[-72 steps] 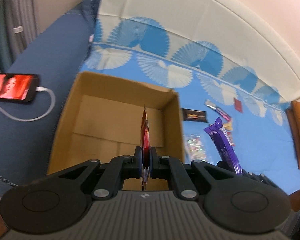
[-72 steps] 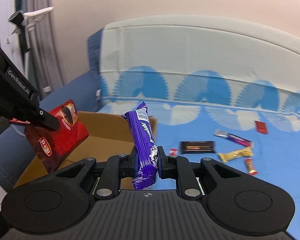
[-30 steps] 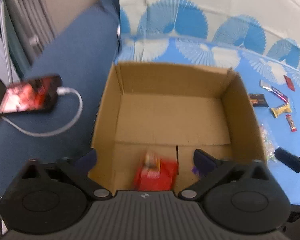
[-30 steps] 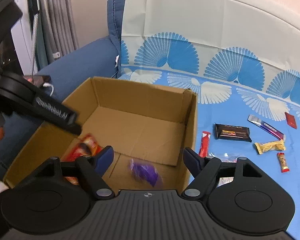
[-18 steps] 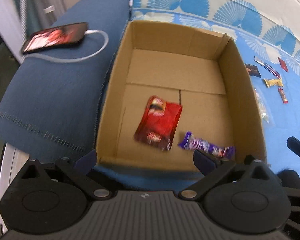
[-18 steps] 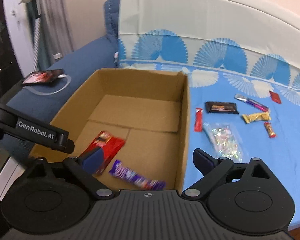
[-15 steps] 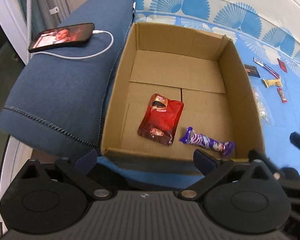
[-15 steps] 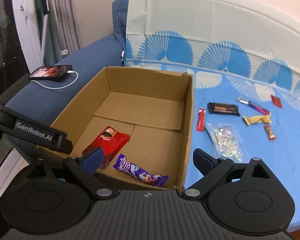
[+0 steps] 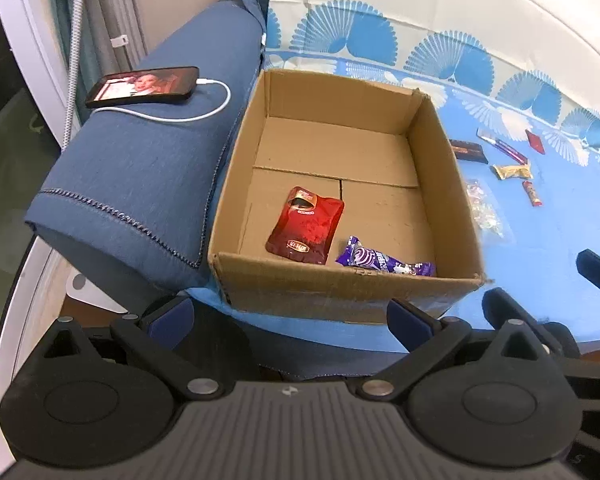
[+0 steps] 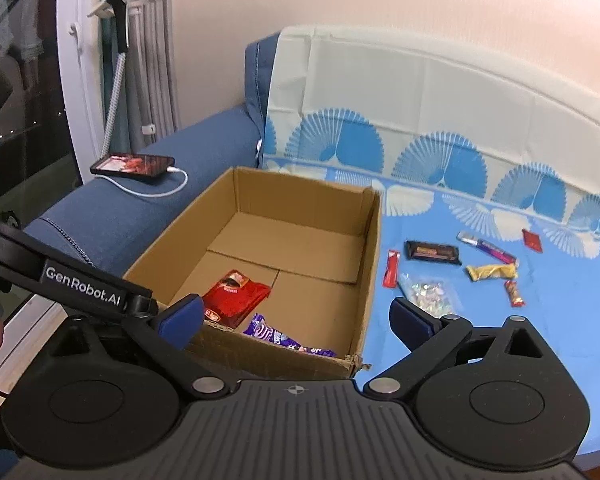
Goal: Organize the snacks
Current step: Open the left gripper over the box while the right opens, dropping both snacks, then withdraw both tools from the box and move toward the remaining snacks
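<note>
Inside the box (image 9: 436, 168), on its cardboard floor, lie two snacks: a red pouch (image 9: 306, 224) near the middle and a purple bar (image 9: 384, 262) at about 4 o'clock from it, close against the near wall. They lie just beside each other; whether they touch cannot be told. From the right wrist view the red pouch (image 10: 236, 296) sits at 10 o'clock from the purple bar (image 10: 288, 340), both toward the near end of the box (image 10: 374, 248).

The left gripper (image 9: 290, 314) hangs before the near wall of the box, fingers spread wide and holding nothing. The right gripper (image 10: 296, 318) is likewise wide apart and empty, its blue pads level with the near rim.

Outside the box, at 3 o'clock from it, loose snacks are scattered on the blue cloth (image 10: 560, 320): a red stick (image 10: 391, 268) just beside the box wall, a clear bag (image 10: 428, 292) next to that, a dark bar (image 10: 434, 252) at 12 o'clock from the bag, a gold wrapper (image 10: 490, 272), a small red bar (image 10: 514, 293), a pink-and-silver stick (image 10: 486, 246) and a red sachet (image 10: 532, 240) farthest out.

At 9 o'clock from the box, a phone (image 9: 144, 90) with its screen lit rests on the blue sofa arm (image 9: 140, 168), a white cable (image 9: 204, 110) plugged into it.
</note>
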`<state>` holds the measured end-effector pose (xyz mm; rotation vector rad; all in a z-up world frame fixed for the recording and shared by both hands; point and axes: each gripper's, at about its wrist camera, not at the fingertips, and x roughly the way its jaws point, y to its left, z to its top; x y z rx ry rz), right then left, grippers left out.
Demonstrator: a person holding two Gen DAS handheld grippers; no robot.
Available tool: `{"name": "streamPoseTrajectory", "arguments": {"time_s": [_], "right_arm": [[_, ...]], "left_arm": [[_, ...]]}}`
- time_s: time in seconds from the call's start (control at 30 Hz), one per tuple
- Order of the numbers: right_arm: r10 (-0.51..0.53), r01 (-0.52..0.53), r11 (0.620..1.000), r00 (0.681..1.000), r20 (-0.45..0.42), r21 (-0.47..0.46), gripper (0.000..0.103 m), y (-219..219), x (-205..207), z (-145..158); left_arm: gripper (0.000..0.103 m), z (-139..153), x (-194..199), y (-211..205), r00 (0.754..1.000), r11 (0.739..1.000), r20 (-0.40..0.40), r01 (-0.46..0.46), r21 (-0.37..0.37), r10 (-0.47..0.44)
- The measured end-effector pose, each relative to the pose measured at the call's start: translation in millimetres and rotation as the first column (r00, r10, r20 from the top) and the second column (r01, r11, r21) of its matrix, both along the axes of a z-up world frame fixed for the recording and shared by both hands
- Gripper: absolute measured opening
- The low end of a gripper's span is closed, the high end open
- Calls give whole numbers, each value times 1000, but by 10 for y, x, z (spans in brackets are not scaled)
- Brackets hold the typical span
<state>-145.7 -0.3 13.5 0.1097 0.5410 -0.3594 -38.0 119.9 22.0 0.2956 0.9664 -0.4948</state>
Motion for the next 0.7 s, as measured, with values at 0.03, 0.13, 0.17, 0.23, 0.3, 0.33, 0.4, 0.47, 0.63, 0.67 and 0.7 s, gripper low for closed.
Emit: {"name": "streamPoseTrajectory", "arguments": {"time_s": [0.03,0.13,0.17,0.23,0.3,0.33,0.4,0.47,0.63,0.67,0.7], "right_arm": [[0,0,1000,1000,5,-5,100,12,-33,10],[3,-3,1000,1000,16,-11,100,63,-134,27],[5,-5,1000,1000,20,-13,101,78,-171,32],[3,-3,1000,1000,26,-18,101,118,-234,35],[-1,2,1000,1000,26,-16,101,140,-297,25],[-2,3,1000,1000,22,-15,102,150,-321,17],[-6,7,1000,1000,21,-14,102,166,-376,6],[-9,9,1000,1000,23,-12,103,176,-430,2],[-12,13,1000,999,35,-16,103,197,-499,15],[-12,13,1000,999,37,-18,103,200,-509,17],[-12,13,1000,999,38,-19,103,207,-521,17]], "left_arm": [[103,12,-34,18,1000,1000,9,-5,-1,5],[103,56,-150,59,999,1000,44,-13,-3,13],[103,69,-194,79,998,1000,55,-16,-3,16],[103,75,-279,96,997,1000,74,-21,-1,21],[103,63,-363,112,996,1000,85,-24,2,24],[103,55,-387,122,996,1000,85,-27,0,27],[103,45,-433,145,996,1000,80,-26,-4,26],[103,42,-472,163,997,1000,78,-25,-8,25],[103,61,-544,180,996,1000,86,-24,-17,26],[103,64,-552,181,996,1000,86,-24,-17,26],[103,66,-558,184,996,1000,86,-24,-17,26]]}}
